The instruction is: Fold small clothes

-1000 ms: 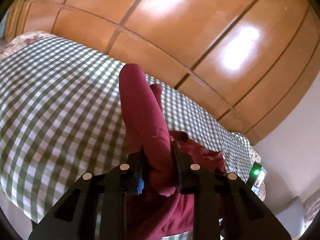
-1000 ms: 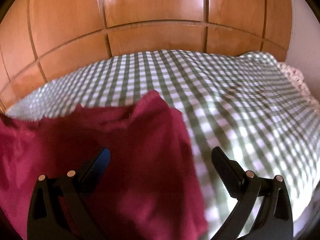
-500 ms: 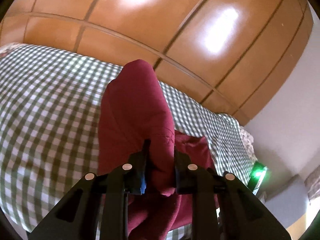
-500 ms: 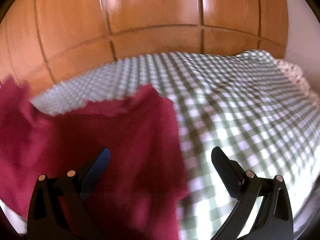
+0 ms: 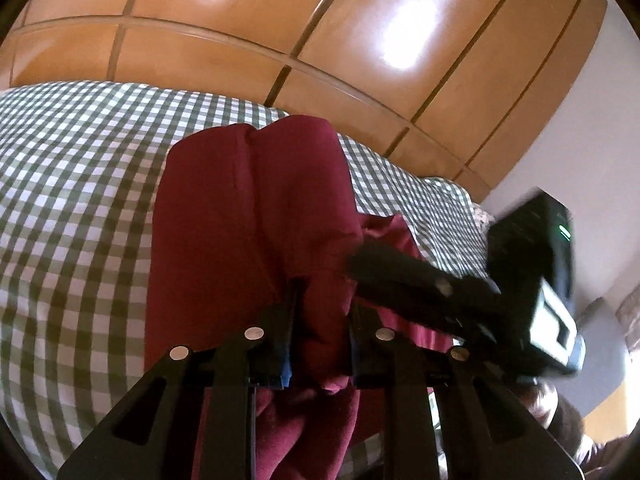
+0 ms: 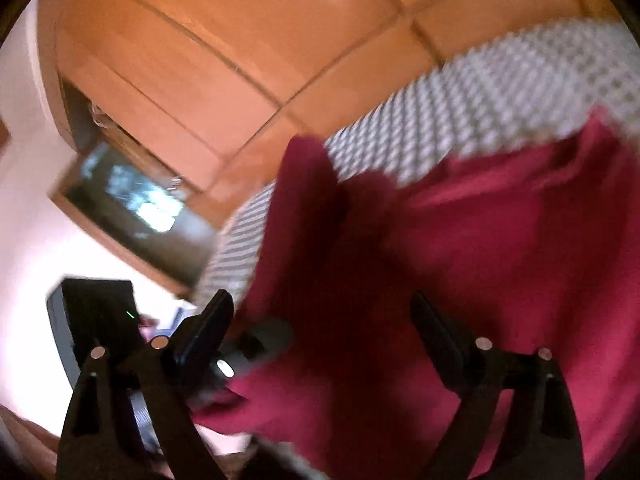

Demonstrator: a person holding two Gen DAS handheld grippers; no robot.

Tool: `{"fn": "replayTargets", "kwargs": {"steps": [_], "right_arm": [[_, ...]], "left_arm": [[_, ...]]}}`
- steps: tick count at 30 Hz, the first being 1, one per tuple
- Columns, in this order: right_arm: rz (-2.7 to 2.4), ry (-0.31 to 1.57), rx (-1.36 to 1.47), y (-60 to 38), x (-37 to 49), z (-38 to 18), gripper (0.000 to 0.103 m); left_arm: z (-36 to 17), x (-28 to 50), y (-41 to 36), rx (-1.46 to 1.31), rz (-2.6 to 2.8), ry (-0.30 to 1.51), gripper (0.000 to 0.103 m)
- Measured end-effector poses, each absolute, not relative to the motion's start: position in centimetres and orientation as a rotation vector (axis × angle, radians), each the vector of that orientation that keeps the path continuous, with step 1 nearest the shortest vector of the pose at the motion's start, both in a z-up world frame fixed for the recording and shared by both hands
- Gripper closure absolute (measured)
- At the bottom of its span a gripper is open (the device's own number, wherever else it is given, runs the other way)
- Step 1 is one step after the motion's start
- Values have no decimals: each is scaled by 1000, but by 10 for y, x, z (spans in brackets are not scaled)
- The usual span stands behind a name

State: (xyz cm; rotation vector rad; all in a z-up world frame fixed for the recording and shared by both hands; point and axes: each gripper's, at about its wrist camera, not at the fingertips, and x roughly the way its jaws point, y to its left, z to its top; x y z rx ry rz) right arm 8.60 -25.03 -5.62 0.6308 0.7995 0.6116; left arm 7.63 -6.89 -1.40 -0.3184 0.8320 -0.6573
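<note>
Jaws of left gripper (image 5: pixel 320 312) pinch a raised fold of the maroon garment (image 5: pixel 256 216); right gripper (image 6: pixel 322 320), jaws wide and just narrowing, has blurred cloth between them, unpinched. Garment drapes over the checked bedspread (image 5: pixel 76 184), wooden wardrobe (image 5: pixel 248 24) behind.

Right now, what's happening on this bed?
A person with a gripper in each hand is folding a dark red garment on a green checked bedspread. The left gripper is clamped on a bunched fold. The right gripper, open, has just been closing, its jaws either side of the cloth without pressing it.
</note>
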Motion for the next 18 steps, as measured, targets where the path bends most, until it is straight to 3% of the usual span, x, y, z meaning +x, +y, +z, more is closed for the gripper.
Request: {"fn": "replayTargets", "kwargs": {"steps": [2, 5, 6, 7, 9, 14, 18], "right_arm": [[638, 851, 687, -241, 101, -66, 17], [665, 907, 734, -228, 118, -76, 42], [673, 914, 749, -225, 121, -78, 58], [691, 916, 766, -222, 124, -80, 69], [667, 917, 743, -220, 128, -78, 80], [646, 824, 712, -243, 121, -48, 85], [602, 759, 733, -286, 108, -31, 85]], "left_arm": [[-15, 74, -67, -320, -663, 825, 84], [-13, 74, -70, -310, -665, 830, 84], [-15, 73, -71, -304, -666, 837, 84], [-15, 71, -72, -299, -666, 842, 81], [-10, 64, -71, -300, -688, 817, 77], [17, 34, -54, -308, -735, 652, 43], [32, 27, -41, -304, -675, 545, 37]]}}
